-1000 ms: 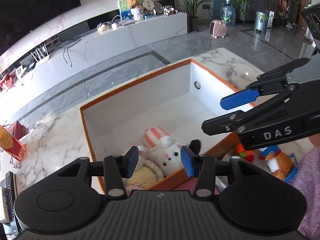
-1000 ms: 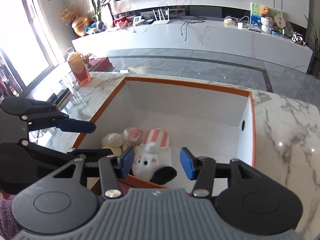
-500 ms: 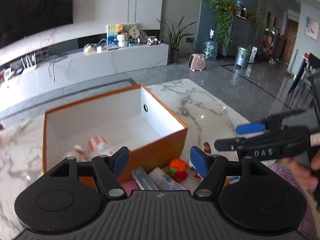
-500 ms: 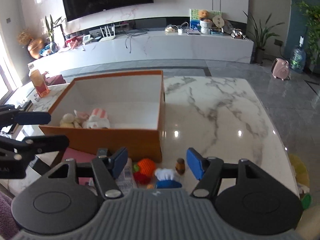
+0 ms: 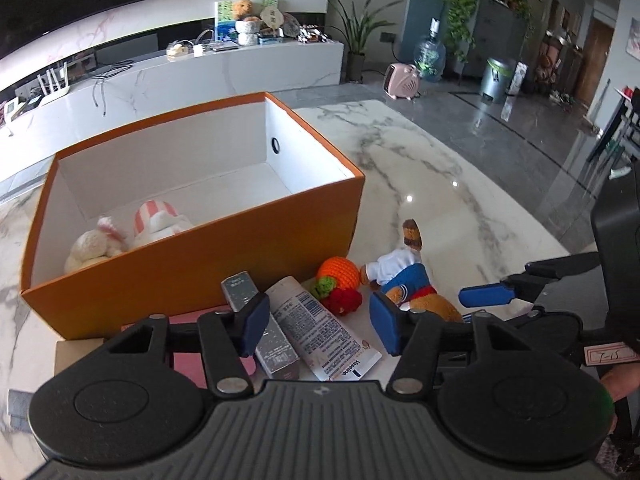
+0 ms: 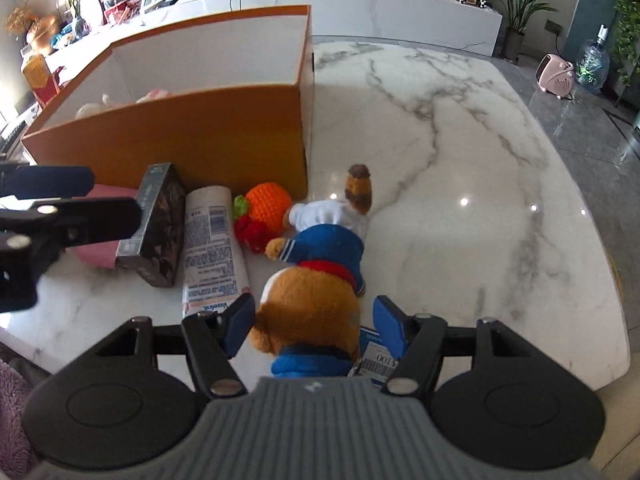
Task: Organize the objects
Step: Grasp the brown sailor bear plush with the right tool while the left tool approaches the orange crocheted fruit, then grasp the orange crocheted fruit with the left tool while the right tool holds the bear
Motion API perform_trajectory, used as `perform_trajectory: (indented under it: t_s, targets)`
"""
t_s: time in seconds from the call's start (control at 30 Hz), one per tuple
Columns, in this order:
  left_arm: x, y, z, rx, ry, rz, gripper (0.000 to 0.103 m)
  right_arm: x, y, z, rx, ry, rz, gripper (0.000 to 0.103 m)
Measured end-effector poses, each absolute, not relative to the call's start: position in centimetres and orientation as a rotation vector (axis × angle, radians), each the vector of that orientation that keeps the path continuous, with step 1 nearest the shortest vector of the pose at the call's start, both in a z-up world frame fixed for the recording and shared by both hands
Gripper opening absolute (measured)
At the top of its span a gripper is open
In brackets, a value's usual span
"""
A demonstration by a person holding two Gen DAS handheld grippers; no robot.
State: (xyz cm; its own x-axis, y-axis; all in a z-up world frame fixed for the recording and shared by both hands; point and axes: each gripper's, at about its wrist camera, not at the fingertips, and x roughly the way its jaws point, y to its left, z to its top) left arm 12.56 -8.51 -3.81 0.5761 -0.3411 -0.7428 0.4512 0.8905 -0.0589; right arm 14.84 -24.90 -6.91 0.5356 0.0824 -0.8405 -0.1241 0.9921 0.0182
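An orange box (image 5: 192, 264) with white inside stands on the marble table (image 5: 440, 184); two plush toys (image 5: 132, 228) lie in its near left corner. In front of it lie a dark carton (image 5: 260, 320), a Vaseline tube (image 5: 320, 328), a knitted orange toy (image 5: 338, 274) and a plush bear in blue and white (image 6: 320, 264). My left gripper (image 5: 316, 324) is open above the carton and tube. My right gripper (image 6: 312, 326) is open, its fingers either side of the bear's brown head, not pressing it. The box also shows in the right wrist view (image 6: 180, 136).
A pink item (image 6: 100, 248) lies under the carton by the box. A tagged blue item (image 6: 376, 356) lies under the bear's head. The table's edge (image 6: 616, 280) runs at the right. A long white TV bench (image 5: 200, 76) stands beyond the table.
Both grippers pulled back from over the box to the objects in front of it. My right gripper dropped low around the bear's head. Both stayed open.
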Motion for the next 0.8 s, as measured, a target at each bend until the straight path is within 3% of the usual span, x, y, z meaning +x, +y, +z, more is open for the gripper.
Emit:
perform_trajectory:
  t_s: [0.13, 0.3, 0.5, 0.8]
  targets:
    - [13.2, -9.5, -4.9, 0.191, 0.858, -0.47, 0.061, 15.5, -24.1, -7.7, -0.088, 1.023, 0.123, 0.067]
    - [14.0, -10.6, -5.6, 0.231, 0.864, -0.51, 0.061, 15.4, -24.7, -7.5, -0.065, 1.026, 0.12, 0.055]
    - [15.8, -12.9, -7.5, 0.293, 0.873, -0.586, 0.064, 16.1, -27.2, -6.5, -0.067, 1.002, 0.049, 0.054]
    - [16.9, -15.2, -9.7, 0.472, 0.877, -0.565, 0.063, 17.2, -30.2, -8.0, 0.161, 1.029, 0.086, 0.055]
